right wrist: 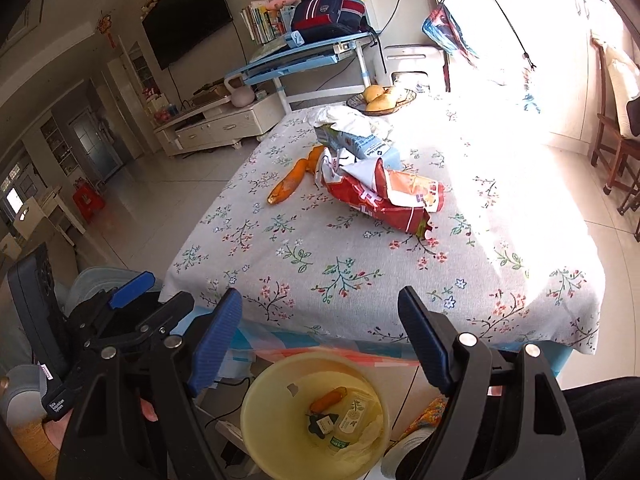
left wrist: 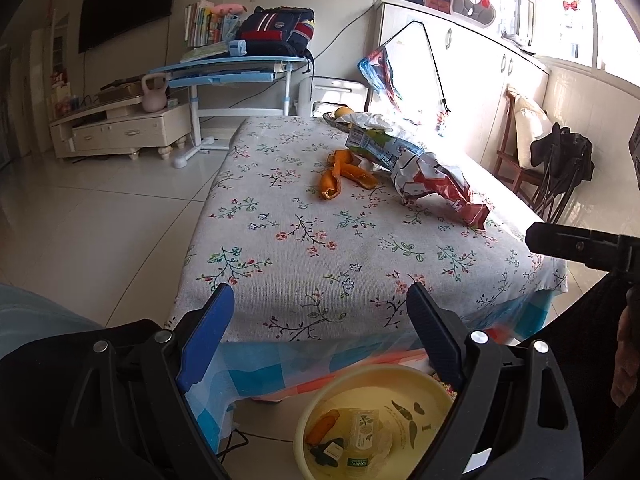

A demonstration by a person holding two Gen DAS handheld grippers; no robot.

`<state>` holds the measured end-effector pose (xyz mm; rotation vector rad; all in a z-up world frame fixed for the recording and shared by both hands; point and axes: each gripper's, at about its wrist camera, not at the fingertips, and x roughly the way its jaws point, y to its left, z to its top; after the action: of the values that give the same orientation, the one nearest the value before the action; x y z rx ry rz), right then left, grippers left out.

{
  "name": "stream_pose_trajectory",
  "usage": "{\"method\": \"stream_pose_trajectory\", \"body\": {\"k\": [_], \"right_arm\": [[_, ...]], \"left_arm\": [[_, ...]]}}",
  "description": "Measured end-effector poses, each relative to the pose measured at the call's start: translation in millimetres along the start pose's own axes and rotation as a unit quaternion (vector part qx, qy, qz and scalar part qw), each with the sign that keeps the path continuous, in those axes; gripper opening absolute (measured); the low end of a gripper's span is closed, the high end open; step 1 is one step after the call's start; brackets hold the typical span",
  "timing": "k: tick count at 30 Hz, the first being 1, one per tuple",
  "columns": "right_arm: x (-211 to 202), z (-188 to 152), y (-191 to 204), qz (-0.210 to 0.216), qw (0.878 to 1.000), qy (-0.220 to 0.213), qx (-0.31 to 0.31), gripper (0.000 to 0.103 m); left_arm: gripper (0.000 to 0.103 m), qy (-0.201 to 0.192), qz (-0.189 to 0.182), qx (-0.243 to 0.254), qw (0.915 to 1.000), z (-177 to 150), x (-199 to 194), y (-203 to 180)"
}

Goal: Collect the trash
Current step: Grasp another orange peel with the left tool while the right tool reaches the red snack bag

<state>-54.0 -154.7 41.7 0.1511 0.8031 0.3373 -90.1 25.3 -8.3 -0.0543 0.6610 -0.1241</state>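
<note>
Trash: orange peels, red wrapper on the floral table (some already in the yellow bin below).
Left gripper: spread, empty.
Right gripper: spread, empty, above the bin.

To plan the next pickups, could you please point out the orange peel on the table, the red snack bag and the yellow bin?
orange peel (right wrist: 286,187), right wrist view, middle of the long strip.
red snack bag (right wrist: 384,200), right wrist view, crumpled red body.
yellow bin (right wrist: 256,408), right wrist view, inner left wall.
</note>
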Motion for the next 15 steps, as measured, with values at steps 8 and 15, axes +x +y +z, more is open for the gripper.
{"method": "stream_pose_trajectory", "body": {"k": [8, 15], "right_arm": [[38, 49, -17, -0.029, 0.998, 0.023, -0.060, 0.079], [89, 62, -17, -0.044, 0.992, 0.050, -0.110, 0.079]], "left_arm": [[0.085, 0.000, 0.000, -0.019, 0.9998, 15, 11, 6], [0.085, 0.001, 0.003, -0.001, 1.0000, 42, 30, 5]]}}
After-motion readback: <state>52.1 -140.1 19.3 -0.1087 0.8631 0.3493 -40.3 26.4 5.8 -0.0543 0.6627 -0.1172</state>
